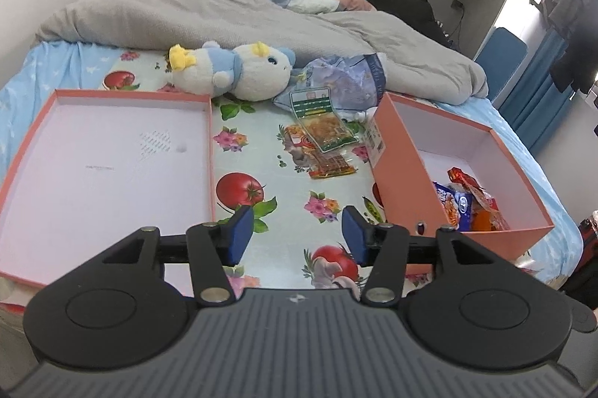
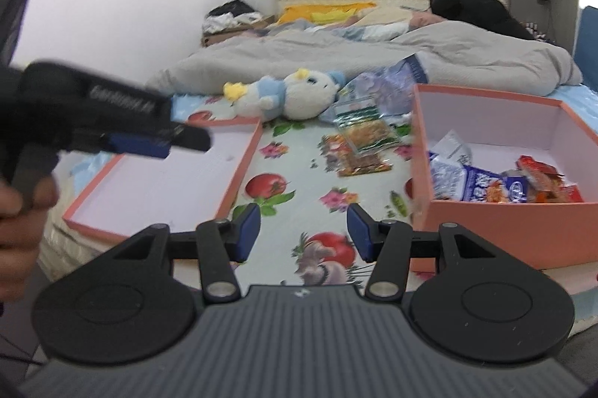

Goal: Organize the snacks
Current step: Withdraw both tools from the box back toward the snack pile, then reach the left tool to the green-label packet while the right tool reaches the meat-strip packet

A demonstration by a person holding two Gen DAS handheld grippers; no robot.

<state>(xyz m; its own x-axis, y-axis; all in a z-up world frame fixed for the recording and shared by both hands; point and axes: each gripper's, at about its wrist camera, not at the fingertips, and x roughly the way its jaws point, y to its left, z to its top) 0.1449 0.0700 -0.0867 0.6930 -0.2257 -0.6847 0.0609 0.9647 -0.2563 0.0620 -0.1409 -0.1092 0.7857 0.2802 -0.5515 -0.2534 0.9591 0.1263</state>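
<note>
Approaching snack packets (image 1: 329,136) at 12 o'clock: left gripper (image 1: 297,235), right gripper (image 2: 303,233) half-open, empty; grasp top packet edge, drop into pink box (image 1: 407,158) at 2 o'clock.

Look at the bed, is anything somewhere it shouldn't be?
Yes. Two snack packets lie loose on the flowery cloth, outside the pink box holding the other snacks. A plush toy lies tipped on its side among them, and it's no snack.
</note>
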